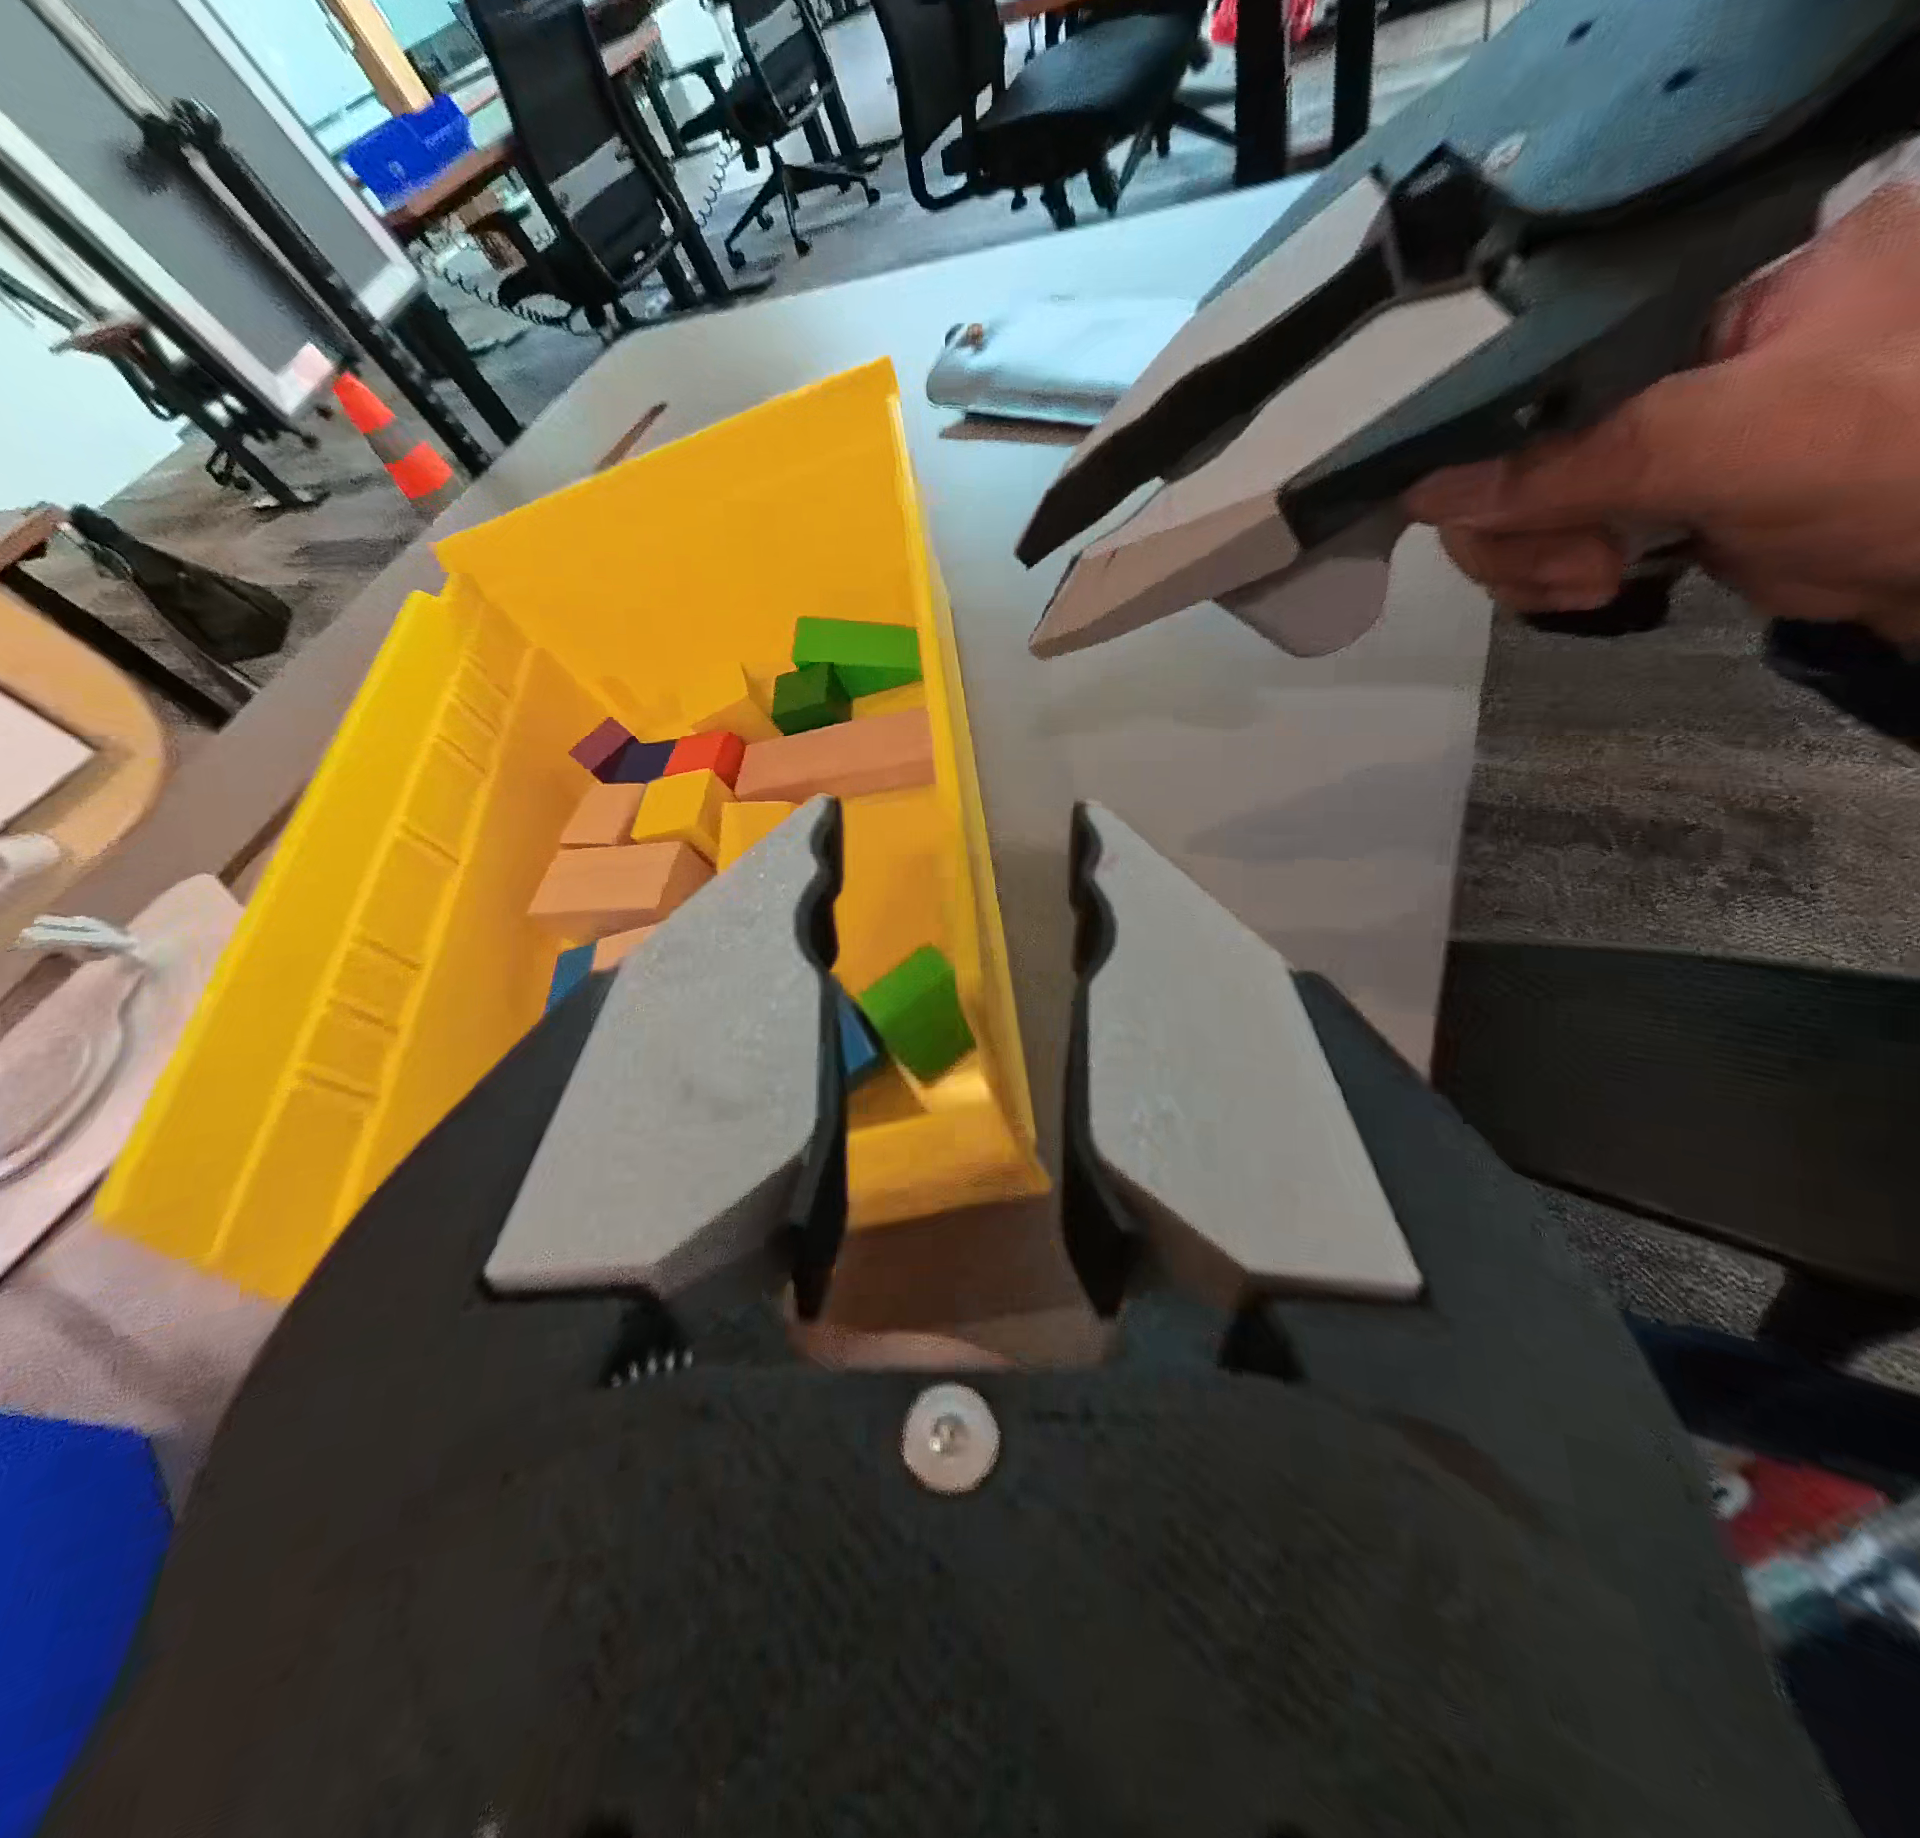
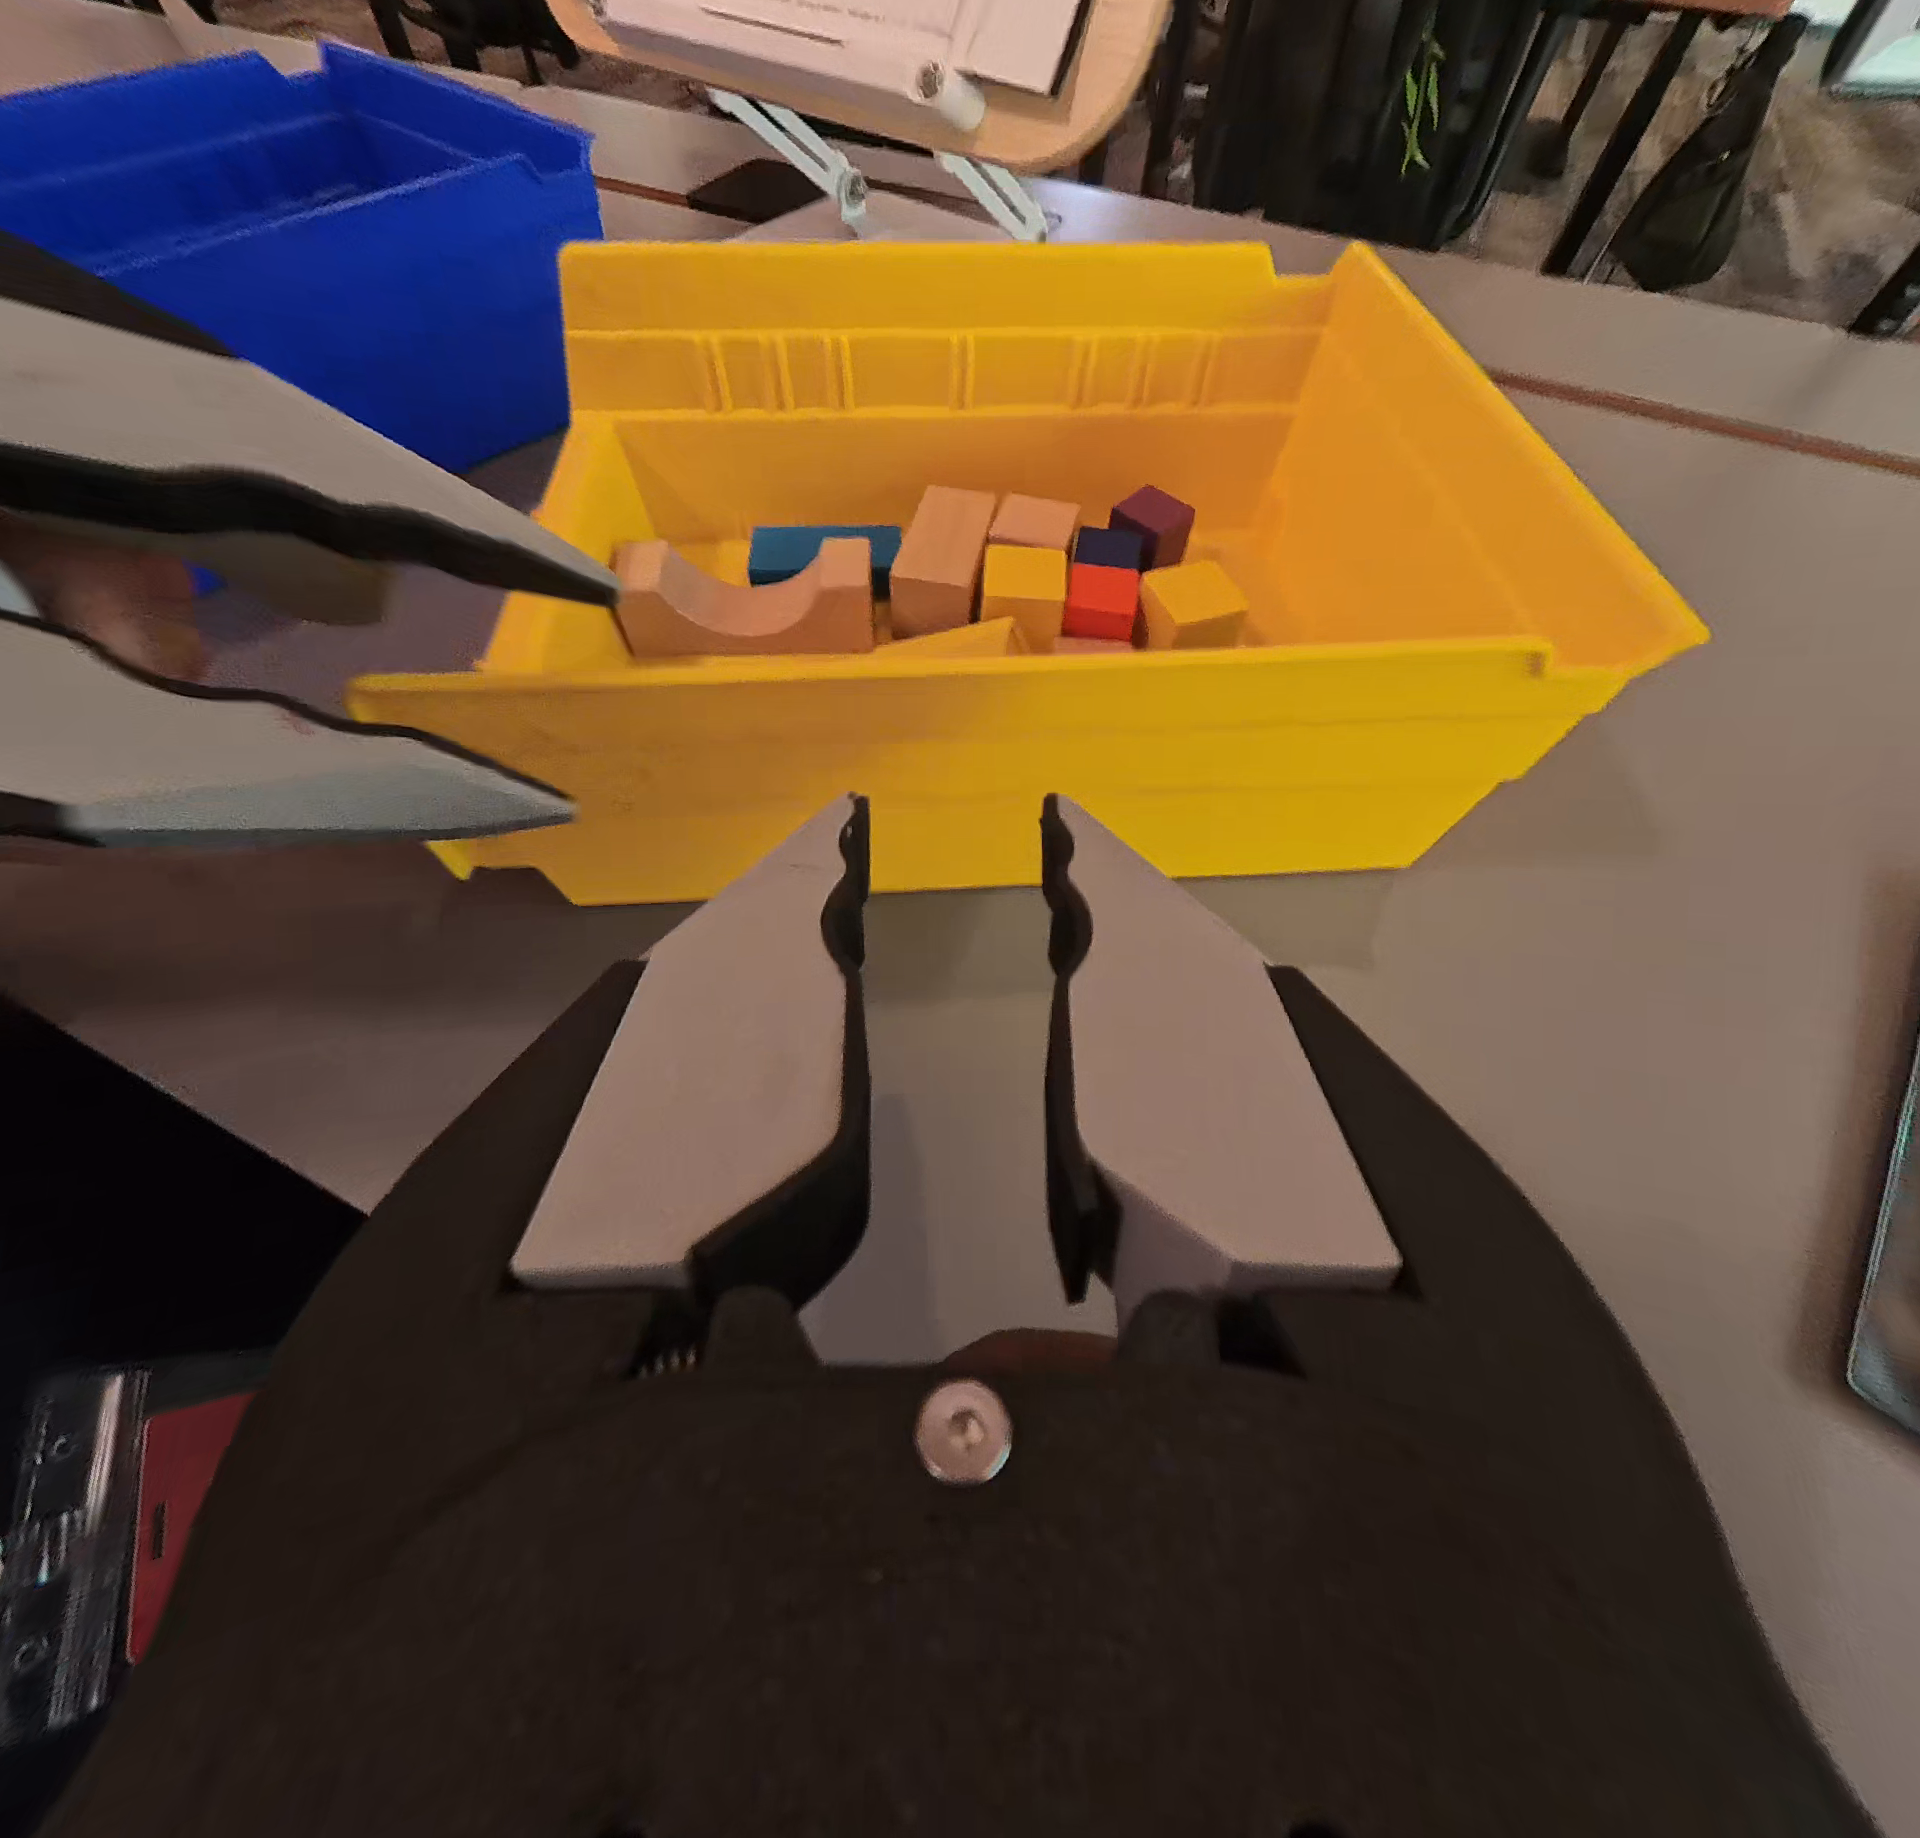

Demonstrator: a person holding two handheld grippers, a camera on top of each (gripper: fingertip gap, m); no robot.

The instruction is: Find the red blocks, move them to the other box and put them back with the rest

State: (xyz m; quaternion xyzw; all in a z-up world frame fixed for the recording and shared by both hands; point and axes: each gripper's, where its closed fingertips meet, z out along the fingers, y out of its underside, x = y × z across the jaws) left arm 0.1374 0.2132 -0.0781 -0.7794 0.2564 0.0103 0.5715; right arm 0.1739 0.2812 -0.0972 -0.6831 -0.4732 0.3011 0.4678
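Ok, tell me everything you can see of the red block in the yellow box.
The red block is a small cube, apparently painted wood, matte orange-red. It sits in the yellow box among the other blocks, a dark blue cube right behind it, a yellow block to one side and another yellow block to the other. Neither gripper touches it.

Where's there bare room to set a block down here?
Free: the grey table in front of and right of the yellow box, and that box's right end. Crowded: its middle and left, around the red block.
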